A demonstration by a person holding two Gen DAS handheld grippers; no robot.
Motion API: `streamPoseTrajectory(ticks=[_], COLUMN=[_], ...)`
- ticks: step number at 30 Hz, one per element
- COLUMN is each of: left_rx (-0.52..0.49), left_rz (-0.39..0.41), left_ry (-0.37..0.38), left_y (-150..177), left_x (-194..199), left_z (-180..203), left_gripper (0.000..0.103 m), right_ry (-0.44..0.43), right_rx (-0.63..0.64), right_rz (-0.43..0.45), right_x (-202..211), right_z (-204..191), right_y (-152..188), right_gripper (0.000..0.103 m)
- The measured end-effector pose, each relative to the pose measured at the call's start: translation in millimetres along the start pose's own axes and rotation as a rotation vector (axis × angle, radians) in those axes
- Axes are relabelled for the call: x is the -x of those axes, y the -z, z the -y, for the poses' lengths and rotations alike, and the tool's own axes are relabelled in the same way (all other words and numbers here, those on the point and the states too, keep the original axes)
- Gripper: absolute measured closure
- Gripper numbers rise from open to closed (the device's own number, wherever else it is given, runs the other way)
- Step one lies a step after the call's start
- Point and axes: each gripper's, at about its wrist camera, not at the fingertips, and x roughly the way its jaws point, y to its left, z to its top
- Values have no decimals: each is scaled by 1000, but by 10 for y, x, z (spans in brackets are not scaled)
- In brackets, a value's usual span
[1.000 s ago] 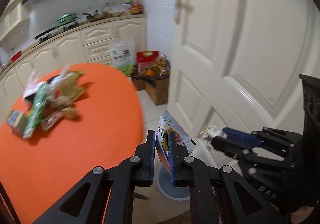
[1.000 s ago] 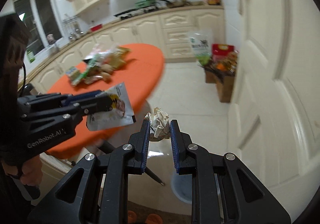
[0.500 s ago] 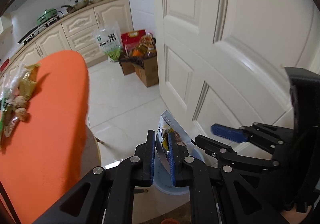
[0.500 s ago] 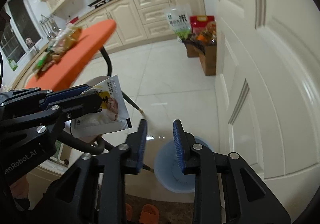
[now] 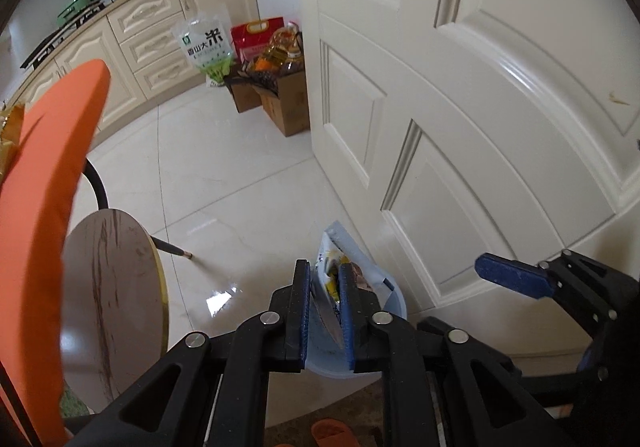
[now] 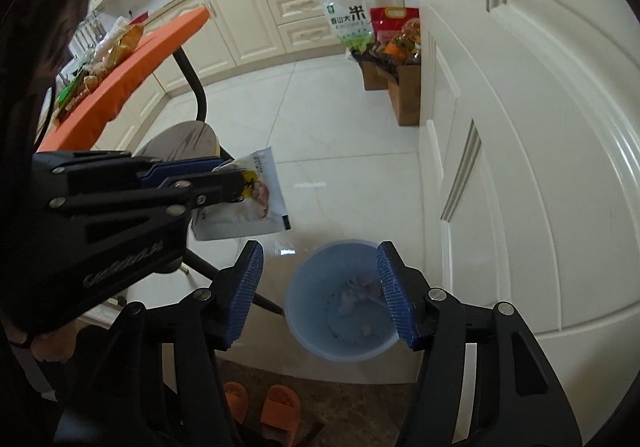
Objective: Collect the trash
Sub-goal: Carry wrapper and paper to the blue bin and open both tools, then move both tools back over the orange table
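At the bottom centre of the right wrist view, the right gripper (image 6: 320,293) hangs over the blue bin (image 6: 344,311); its jaws have just been opening and nothing is between them. Some scraps already lie in the bin. In the left middle of that frame, the left gripper (image 6: 236,177) pinches a snack packet (image 6: 256,203), not yet over the bin. More wrappers (image 6: 104,59) wait on the orange table (image 6: 132,59) in the upper left, so most of the collecting seems still to do.
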Motion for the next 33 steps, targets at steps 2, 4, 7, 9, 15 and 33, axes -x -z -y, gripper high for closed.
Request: streamPoseTrajectory(ticks=[2,4,7,9,15,33], left_rx=[1,9,-2,-1,47,222], left_rz=[-5,-11,-4,16,152,402], left_ry=[-4,-12,-41,-51,-84,-139], left_y=[-41,-62,-65,-82,177,1722], left_x=[-37,-65,-29,68,829,2553], left_z=[16,28,69,84,-5,-2051], left_gripper=[87,78,68,68,56,20], right_ry=[0,5,12,13,22,34], right_rx=[-3,-12,-19,-22,-2,166], right_rz=[-2,1,11,14,68,253], right_x=[15,43,117,176,573,1130], right_z=[22,31,3,-35,-321,-2362], right_y=[-4,-16,-10,-20,-64,-648], right_gripper=[47,46,44,43,27,10])
